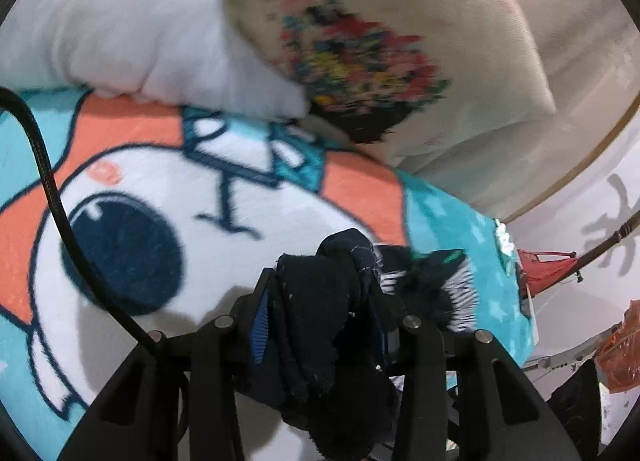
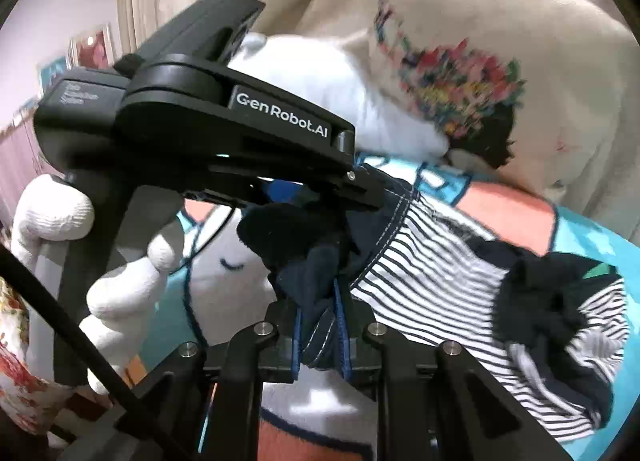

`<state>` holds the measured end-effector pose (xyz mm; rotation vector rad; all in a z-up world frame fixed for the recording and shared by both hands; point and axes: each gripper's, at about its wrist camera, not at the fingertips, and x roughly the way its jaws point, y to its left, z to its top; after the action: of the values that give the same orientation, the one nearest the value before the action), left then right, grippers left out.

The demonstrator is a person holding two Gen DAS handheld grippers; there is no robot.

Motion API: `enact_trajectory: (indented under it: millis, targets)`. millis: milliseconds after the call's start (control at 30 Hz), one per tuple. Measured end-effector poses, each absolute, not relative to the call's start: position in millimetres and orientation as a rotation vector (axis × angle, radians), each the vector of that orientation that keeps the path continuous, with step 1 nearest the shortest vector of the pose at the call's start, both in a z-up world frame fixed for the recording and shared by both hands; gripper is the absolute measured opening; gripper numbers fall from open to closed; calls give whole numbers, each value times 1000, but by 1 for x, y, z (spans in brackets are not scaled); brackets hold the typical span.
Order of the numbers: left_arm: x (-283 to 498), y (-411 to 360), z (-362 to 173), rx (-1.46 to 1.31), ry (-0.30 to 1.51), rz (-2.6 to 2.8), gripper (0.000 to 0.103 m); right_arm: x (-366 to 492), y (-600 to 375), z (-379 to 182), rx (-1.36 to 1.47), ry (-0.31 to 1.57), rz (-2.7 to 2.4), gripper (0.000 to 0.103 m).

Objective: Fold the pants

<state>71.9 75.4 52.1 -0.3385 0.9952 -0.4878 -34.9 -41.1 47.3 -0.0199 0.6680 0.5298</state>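
The left gripper [image 1: 320, 301] is clamped on a thick bunch of dark navy cloth, part of the pants [image 1: 324, 325], which fills the whole gap between its blue-padded fingers [image 1: 260, 329] and spills down over the gripper's body toward the camera. Beyond the fingertips a striped piece of the same garment lies on the blanket [image 1: 168, 197], a fleece with a cartoon face in turquoise, orange and white.

From the right wrist view, the right gripper [image 2: 322, 325] is closed on a narrower fold of navy cloth with pale stitching, pinched between its two blue-edged fingers [image 2: 344, 337]. From that pinch the pants [image 2: 460, 281] run off to the right, showing a navy-and-white striped lining and dark outer fabric, crumpled and resting on the blanket [image 2: 600, 261]. The left gripper [image 2: 360, 189] appears here from the side, just above and beyond the right one, held by a hand in a white glove [image 2: 116, 297]; both grip the same bunched end of the garment, close together (their holds nearly touch).

Behind the blanket lie a white pillow [image 1: 132, 29] and a cream cushion [image 1: 400, 41] with a multicoloured floral print, the pillow overlapping the cushion's lower corner.
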Motion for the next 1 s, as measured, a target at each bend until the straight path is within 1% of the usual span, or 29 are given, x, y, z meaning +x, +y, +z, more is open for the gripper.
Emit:
enact_trajectory:
  millis: [100,267,300,400,500,533,600,667,833,933,1000]
  targets:
    - [71,45,66,-309,997,-501,40,-39,-73,59,62,629,514,15]
    - [69,-32,76,-208,1000,-532,41,-46,-137,66,194,594,461,15]
    - [68,-47,75,-188,1003,-542,42,-48,-152,65,223,590,444,15]
    - [66,-95,72,-135,1015,-589,49,-53,-196,58,307,593,383,15]
    - [63,-121,79,-144,1029,-670,50,-59,-239,47,359,605,295,16]
    - [61,-124,82,-150,1027,-688,52,-60,-248,45,364,612,283,19]
    - [54,-125,92,-144,999,-688,58,-68,-267,44,379,602,240,37]
    - [46,-114,102,-137,954,-653,61,-73,-283,47,396,576,194,42]
    - [39,-73,100,-183,915,-534,64,-80,-308,65,444,480,126,42]
    - [38,-56,76,-225,950,-478,64,-68,-297,80,435,476,211,38]
    - [37,-52,58,-244,987,-470,64,-55,-288,79,455,505,288,37]
